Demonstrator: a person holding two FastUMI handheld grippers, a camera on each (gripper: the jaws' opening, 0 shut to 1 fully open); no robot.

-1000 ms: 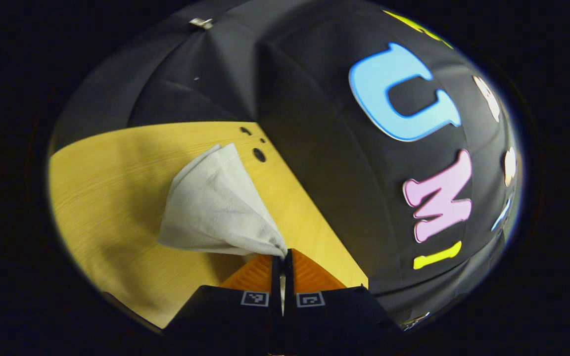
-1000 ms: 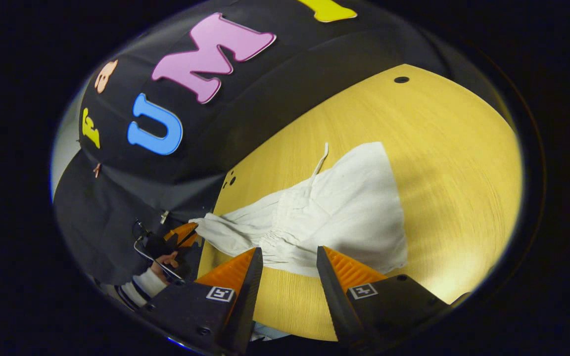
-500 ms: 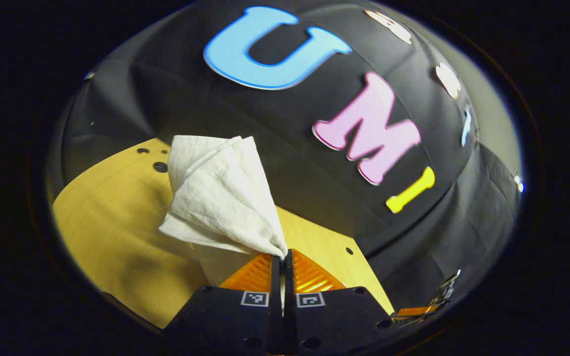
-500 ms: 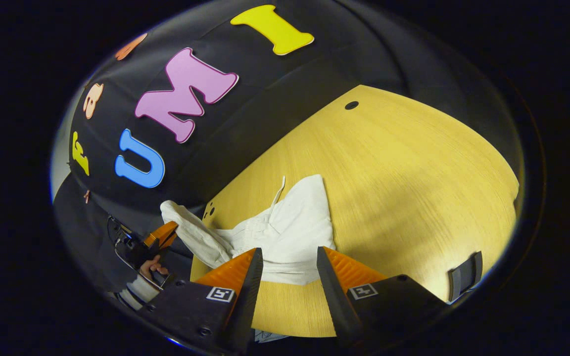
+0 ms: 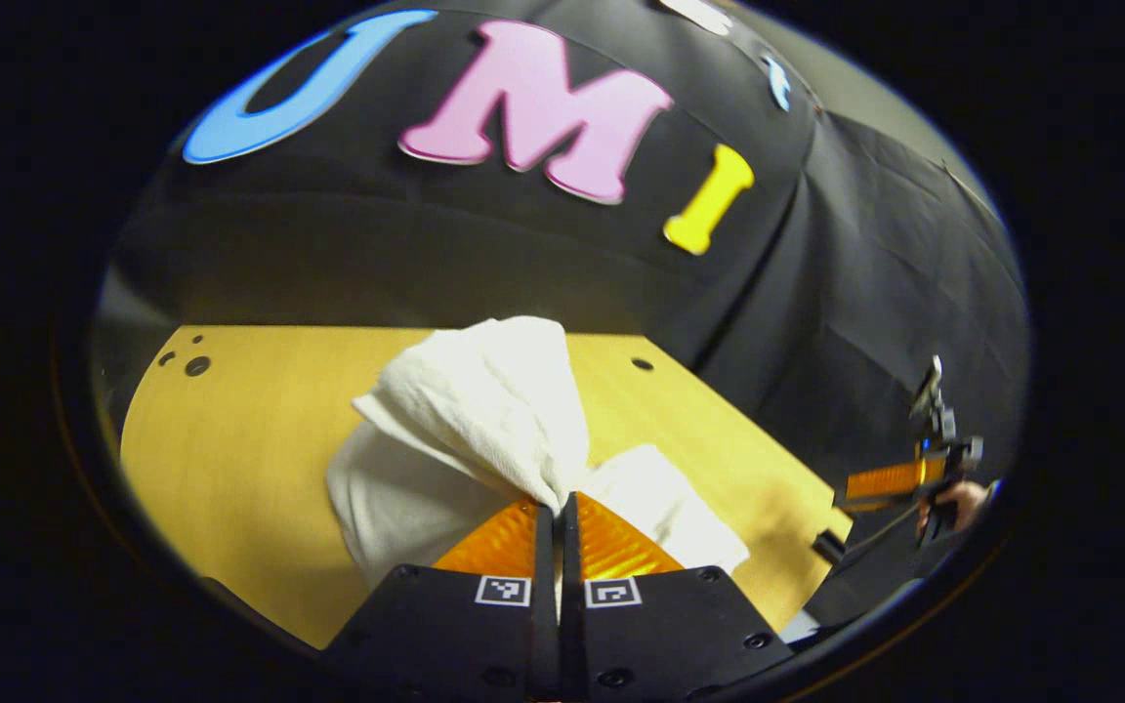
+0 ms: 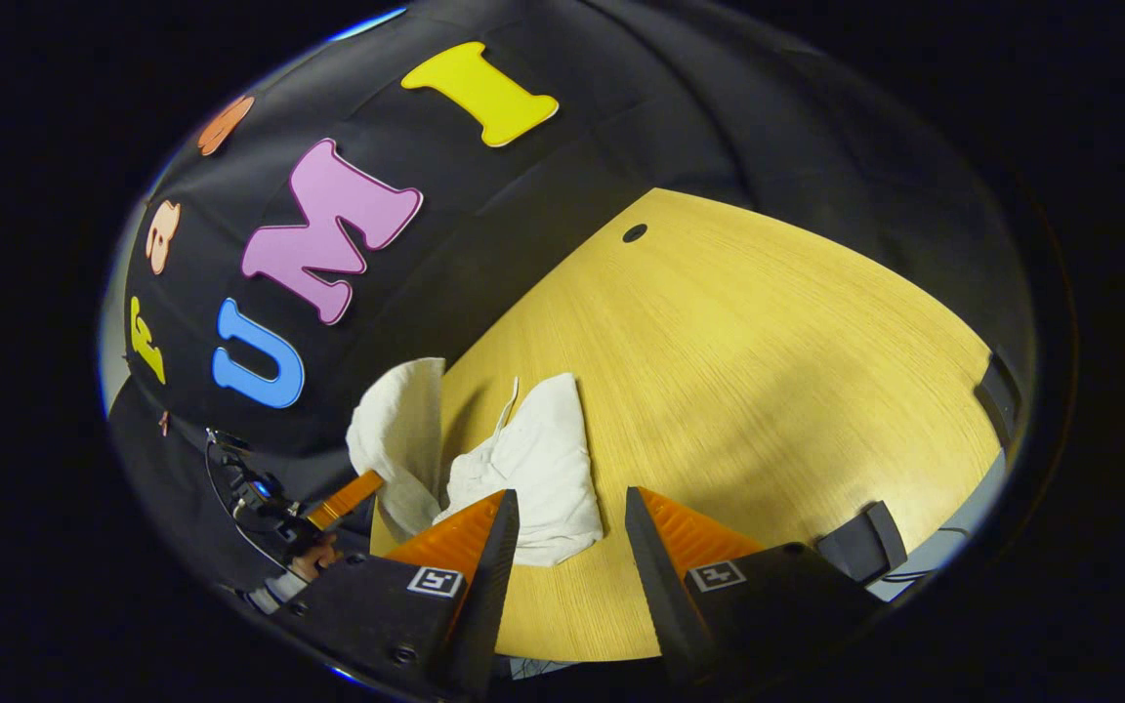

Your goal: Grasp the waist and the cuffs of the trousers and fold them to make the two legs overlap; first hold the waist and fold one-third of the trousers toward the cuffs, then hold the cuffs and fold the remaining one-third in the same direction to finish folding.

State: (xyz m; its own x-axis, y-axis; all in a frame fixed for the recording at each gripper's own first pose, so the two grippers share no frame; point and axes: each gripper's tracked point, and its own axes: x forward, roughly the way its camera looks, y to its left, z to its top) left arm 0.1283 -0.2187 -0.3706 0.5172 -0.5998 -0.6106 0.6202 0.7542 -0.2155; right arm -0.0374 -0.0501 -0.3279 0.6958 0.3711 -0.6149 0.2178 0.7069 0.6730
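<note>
No brand or readable label shows on the white trousers [image 5: 484, 410]. The left gripper [image 5: 557, 508] has its fingers pressed together on a lifted fold of them, the rest bunched on the pale wooden counter [image 5: 250, 430]. The right gripper [image 6: 564, 508] hovers with fingers spread above the counter's near edge, just short of the heap. Black cloth walls the booth.

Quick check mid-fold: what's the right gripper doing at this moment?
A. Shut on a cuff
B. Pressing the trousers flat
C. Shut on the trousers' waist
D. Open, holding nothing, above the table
D. In the right gripper view the right gripper has its fingers spread with nothing between them, above the wooden table; the left gripper is the one clamped on the white trousers.
</note>
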